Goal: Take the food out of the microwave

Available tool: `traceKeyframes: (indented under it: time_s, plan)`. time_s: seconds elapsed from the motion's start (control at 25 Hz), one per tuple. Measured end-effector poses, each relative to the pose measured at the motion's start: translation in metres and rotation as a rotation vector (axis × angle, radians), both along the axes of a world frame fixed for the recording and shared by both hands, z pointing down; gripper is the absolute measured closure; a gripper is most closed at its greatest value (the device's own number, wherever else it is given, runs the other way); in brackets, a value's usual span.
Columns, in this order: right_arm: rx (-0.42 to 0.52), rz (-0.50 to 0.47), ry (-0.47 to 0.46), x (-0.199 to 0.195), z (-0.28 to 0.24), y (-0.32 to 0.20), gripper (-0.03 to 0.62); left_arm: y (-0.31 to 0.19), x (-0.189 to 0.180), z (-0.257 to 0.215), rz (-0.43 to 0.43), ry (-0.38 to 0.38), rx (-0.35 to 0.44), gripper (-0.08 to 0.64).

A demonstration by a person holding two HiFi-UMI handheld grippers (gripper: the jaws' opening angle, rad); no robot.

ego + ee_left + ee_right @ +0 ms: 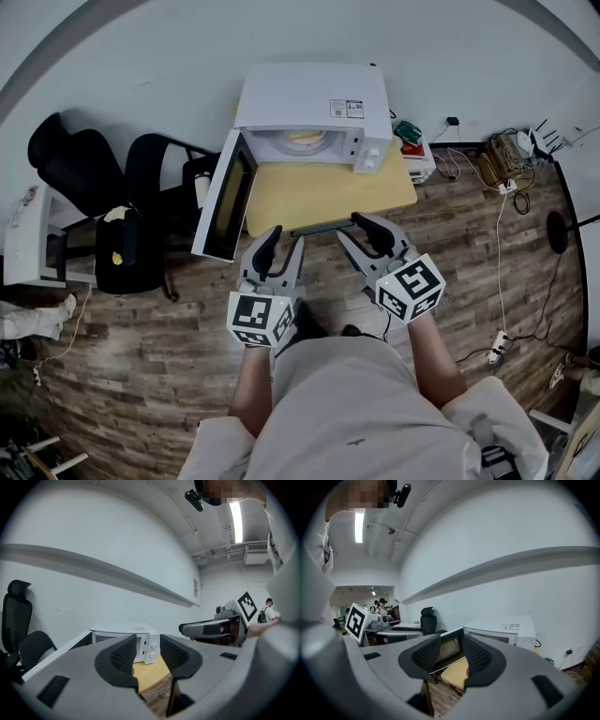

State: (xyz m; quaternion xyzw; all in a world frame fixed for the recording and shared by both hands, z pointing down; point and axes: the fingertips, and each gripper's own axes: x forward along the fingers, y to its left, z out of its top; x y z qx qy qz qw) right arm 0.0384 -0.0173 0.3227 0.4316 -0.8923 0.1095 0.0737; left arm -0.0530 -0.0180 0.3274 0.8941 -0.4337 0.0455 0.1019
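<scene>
A white microwave (314,117) stands at the back of a small light wooden table (328,195). Its door (223,197) is swung wide open to the left. Inside the cavity lies pale yellow food on a plate (305,138). My left gripper (281,246) and right gripper (361,232) hover side by side over the table's near edge, short of the microwave. Both are open with nothing between their pads. The left gripper view shows the microwave (140,641) beyond my left gripper (147,651). In the right gripper view the open door (450,648) lies beyond my right gripper (452,656).
Two black office chairs (103,183) stand left of the open door. A white cabinet (33,234) is at the far left. Cables and power strips (506,169) lie on the wood floor to the right. A red and green item (410,141) sits beside the microwave.
</scene>
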Motion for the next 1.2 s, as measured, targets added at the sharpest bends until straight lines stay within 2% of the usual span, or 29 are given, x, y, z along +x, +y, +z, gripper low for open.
traceKeyframes:
  time_s: [0.72,1.2]
  plan:
    - [-0.057,0.058,0.031,-0.046,0.034,-0.058,0.433,-0.049,-0.036,0.024,0.114,-0.036,-0.029,0.416]
    - [-0.101,0.059,0.082,-0.030,0.069,-0.094,0.416,-0.067,-0.041,0.039,0.101,-0.033,-0.057,0.408]
